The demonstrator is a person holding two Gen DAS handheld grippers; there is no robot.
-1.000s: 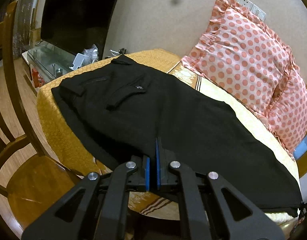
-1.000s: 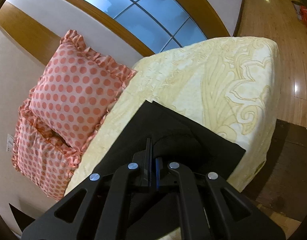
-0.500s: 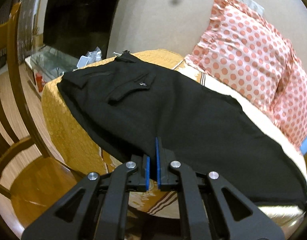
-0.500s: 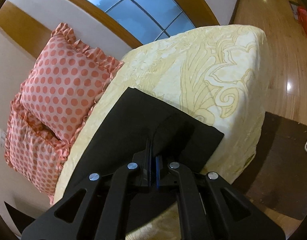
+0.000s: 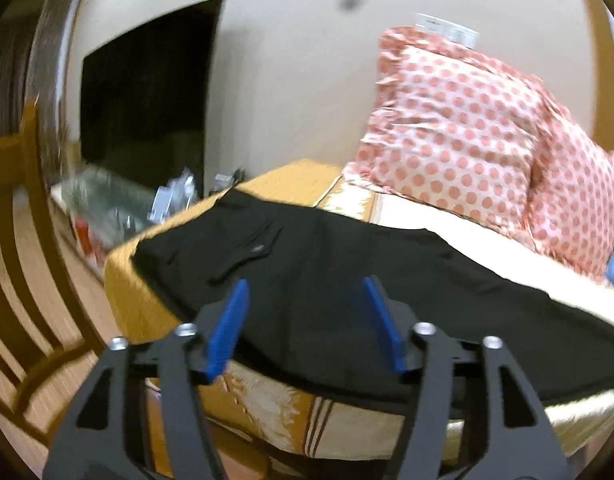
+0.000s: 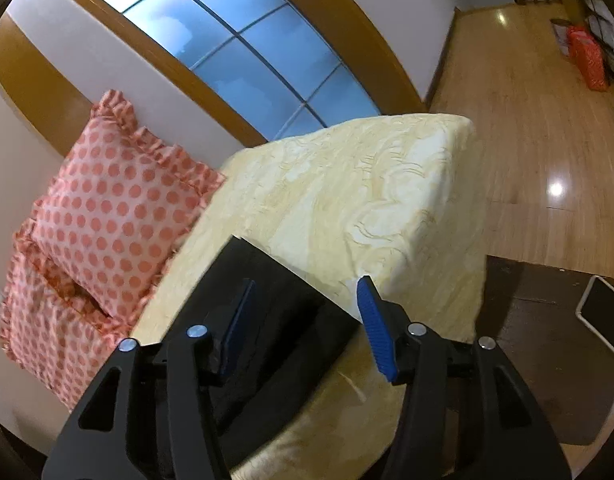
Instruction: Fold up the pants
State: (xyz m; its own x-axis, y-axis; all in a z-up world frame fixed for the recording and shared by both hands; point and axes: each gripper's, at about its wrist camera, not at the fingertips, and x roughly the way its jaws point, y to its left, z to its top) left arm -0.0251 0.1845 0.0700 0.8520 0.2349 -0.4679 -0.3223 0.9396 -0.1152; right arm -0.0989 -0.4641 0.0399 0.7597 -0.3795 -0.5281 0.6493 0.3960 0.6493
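Note:
Black pants (image 5: 331, 264) lie flat along the yellow bedspread (image 5: 295, 178), waist and pocket at the far left, legs running right. My left gripper (image 5: 305, 286) is open just above the near edge of the pants, holding nothing. In the right wrist view the leg end (image 6: 263, 292) of the pants lies on the pale yellow bedspread (image 6: 363, 200). My right gripper (image 6: 307, 284) is open over the leg end, empty, with the hem edge between its blue pads.
Two pink polka-dot pillows (image 5: 471, 132) lean on the wall behind the bed and also show in the right wrist view (image 6: 115, 216). A wooden chair (image 5: 23, 264) stands left of the bed. A TV (image 5: 147, 104) and cluttered stand are at the far left. Wood floor (image 6: 527, 120) lies right.
Both grippers were shut on the near edge of the pants and have opened, letting the cloth go. Both have drawn back slightly; the pants now lie flat on the bed.

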